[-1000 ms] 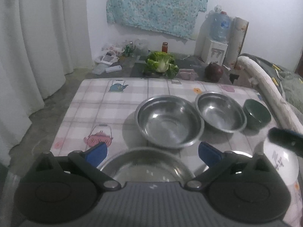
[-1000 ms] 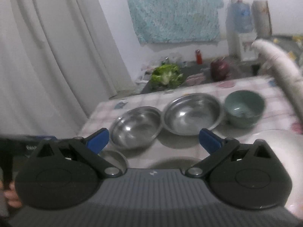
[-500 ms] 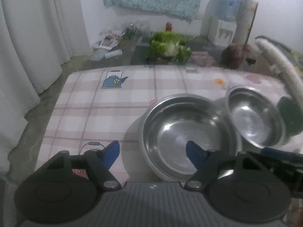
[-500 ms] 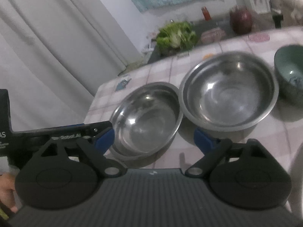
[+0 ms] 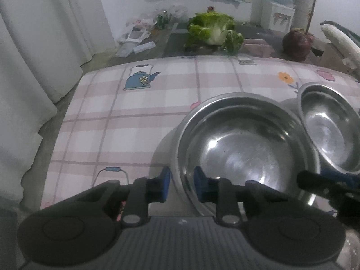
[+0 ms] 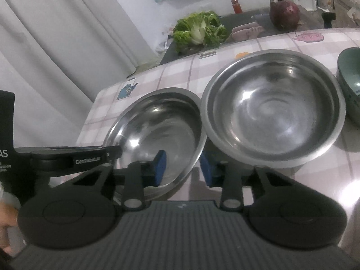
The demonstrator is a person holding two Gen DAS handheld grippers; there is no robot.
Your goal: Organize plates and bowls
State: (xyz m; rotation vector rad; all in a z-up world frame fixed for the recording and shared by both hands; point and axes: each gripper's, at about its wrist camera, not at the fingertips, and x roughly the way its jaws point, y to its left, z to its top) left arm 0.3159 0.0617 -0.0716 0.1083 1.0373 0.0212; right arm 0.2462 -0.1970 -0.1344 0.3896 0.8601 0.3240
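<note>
both grippers (image 5: 180,185) (image 6: 182,168) just closed on steel bowl (image 5: 245,148) rim.

A wide, shallow stainless-steel bowl (image 5: 245,148) is sitting upright and empty on the checked tablecloth, its polished inside catching the light. A second round steel bowl (image 6: 273,105), also empty and upright, is resting just beside it on the right; whether the two rims are touching cannot be told. A deep teal-green ceramic bowl (image 6: 349,83) is standing right of the second steel bowl, close to its rim, and is showing only in part at the picture's edge.
</note>
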